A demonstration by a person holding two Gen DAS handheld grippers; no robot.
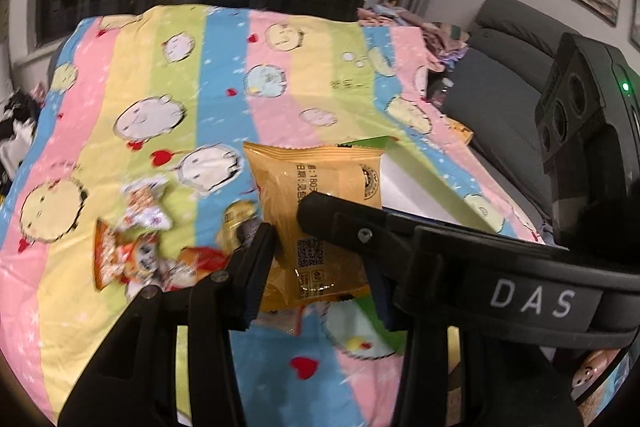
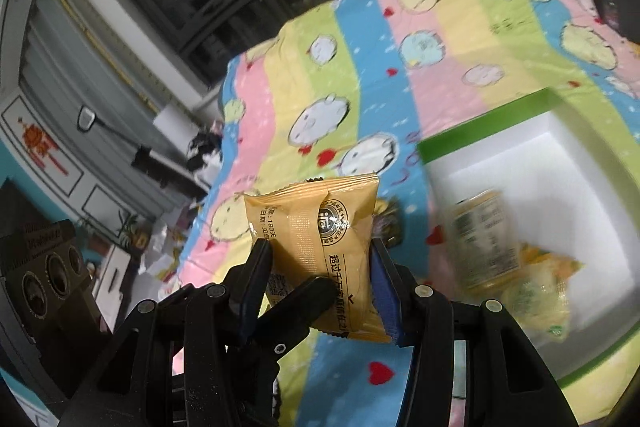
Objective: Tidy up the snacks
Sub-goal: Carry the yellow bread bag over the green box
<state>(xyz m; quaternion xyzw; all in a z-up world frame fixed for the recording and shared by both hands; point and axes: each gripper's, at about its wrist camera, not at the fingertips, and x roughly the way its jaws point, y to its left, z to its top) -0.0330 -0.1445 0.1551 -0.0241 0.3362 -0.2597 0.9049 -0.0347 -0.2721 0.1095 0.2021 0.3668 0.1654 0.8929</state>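
While held above the sheet [image 1: 160, 67], a yellow packet [image 1: 320, 195] is gripped.
Left tool [image 1: 320, 251] and right tool [image 2: 320, 247] are clamped on it, likely for the box [image 2: 480, 119].

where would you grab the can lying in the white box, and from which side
Grip the can across its round body near the middle, coming down from above through the open top of the white box. It lies on its side against a yellow packet, so the curved wall faces up and the box's walls block a sideways approach. The picture is blurred there, so its ends are hard to judge.
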